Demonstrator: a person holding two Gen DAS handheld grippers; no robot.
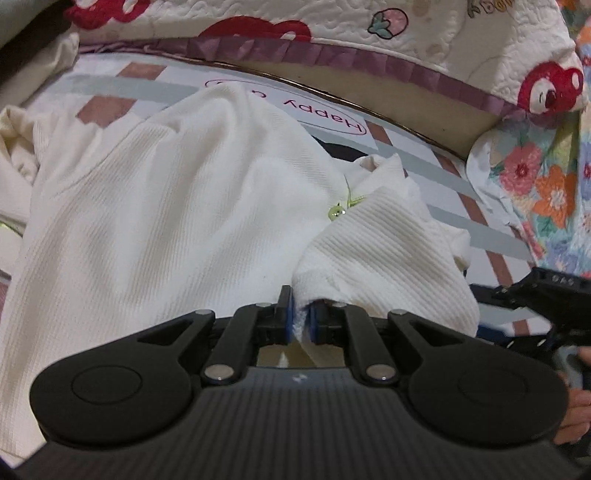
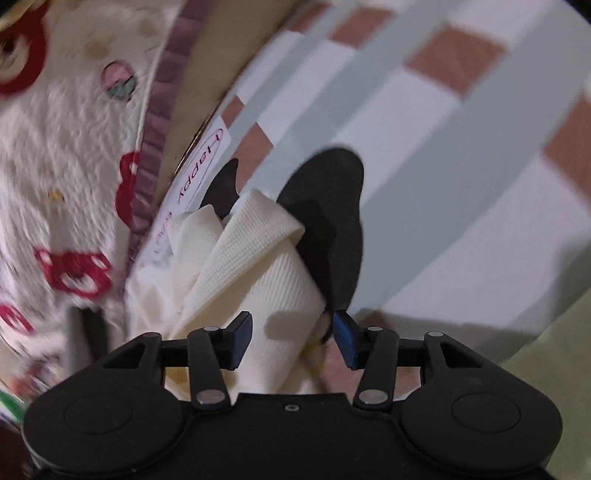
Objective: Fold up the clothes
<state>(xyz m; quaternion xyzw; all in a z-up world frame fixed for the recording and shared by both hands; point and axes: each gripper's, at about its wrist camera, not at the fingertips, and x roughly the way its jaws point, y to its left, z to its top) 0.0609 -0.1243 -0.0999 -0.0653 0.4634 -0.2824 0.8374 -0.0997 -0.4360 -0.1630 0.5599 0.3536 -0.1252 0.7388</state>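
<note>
On the bed, at the centre of our left view: the white ribbed garment [image 1: 159, 221] lies spread over the checked sheet [image 1: 147, 86], reaching from 9 o'clock across to 3 o'clock.
Garment detail: we see a small green zipper pull [image 1: 336, 213] just right of centre, where the two front edges meet.
Left gripper [image 1: 300, 319]: at 6 o'clock in its own view, its blue-padded fingers [image 1: 287, 319] pinched together on a bunched edge of the white fabric, which shows between the pads.
Right gripper [image 2: 292, 338]: at 6 o'clock in its view, fingers [image 2: 242, 334] apart; a folded strip of the garment [image 2: 258, 280] runs between them, near the left pad and clear of the right one. We cannot tell whether the left pad touches the cloth.
Other view of it: from the left camera we find the right gripper's black body [image 1: 546, 291] at 3 o'clock, with a hand [image 1: 576, 391] behind it at 4 o'clock.
Dark patch [image 2: 328, 221]: a black shape on the sheet just beyond the strip, toward 12 o'clock in the right view.
Surroundings: a quilt [image 1: 424, 33] with red bear prints runs along 12 o'clock, and floral fabric [image 1: 546, 192] sits at 3 o'clock.
Label on the sheet: an oval with the word "Happy" [image 1: 332, 114], upside down to us.
</note>
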